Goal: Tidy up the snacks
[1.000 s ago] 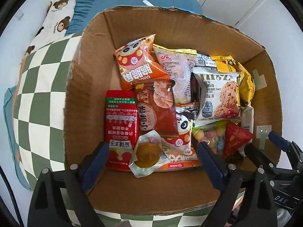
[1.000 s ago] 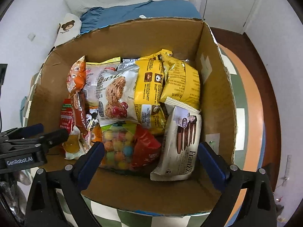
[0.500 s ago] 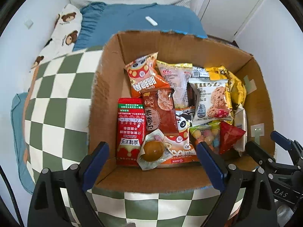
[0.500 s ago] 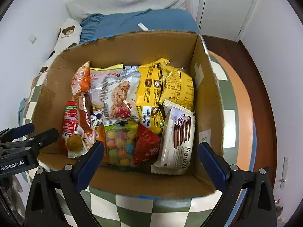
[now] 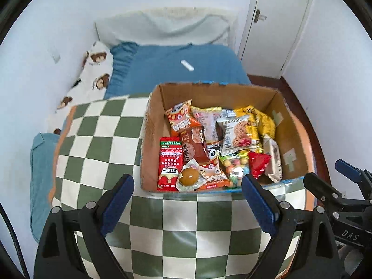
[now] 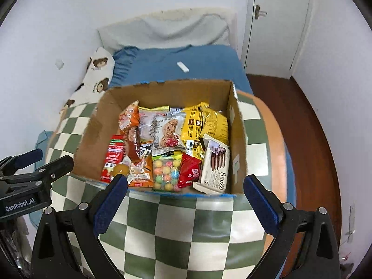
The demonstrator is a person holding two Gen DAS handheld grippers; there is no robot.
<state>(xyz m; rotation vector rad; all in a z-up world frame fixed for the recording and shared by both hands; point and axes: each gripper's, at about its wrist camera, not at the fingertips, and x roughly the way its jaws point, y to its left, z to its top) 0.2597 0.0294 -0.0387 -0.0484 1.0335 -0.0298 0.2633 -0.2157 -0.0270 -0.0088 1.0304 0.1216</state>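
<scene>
An open cardboard box [image 5: 153, 125] [image 6: 237, 125] full of snack packets stands on a green and white checked cloth. Inside lie a red packet [image 5: 169, 160], an orange bag [image 5: 182, 119], an oat cookie pack [image 5: 237, 134] [image 6: 168, 132], yellow bags [image 6: 214, 125], a bag of coloured candy balls [image 6: 166, 169] and a white Franzzi wafer pack [image 6: 215, 165]. My left gripper [image 5: 187, 200] is open and empty, held back above the cloth in front of the box. My right gripper [image 6: 184, 201] is open and empty, also in front of the box.
The checked cloth [image 5: 181, 227] covers a round surface with an orange rim [image 6: 276, 134]. Behind it is a bed with a blue sheet [image 5: 176, 67], a bear-print pillow [image 5: 93, 74] and a small white object [image 5: 187, 65]. A white door [image 6: 276, 23] and wooden floor [image 6: 309, 144] are at the right.
Both grippers have pulled back and up from over the box. The box now looks smaller and the bed, wall and door have come into view. Both stayed open and empty.
</scene>
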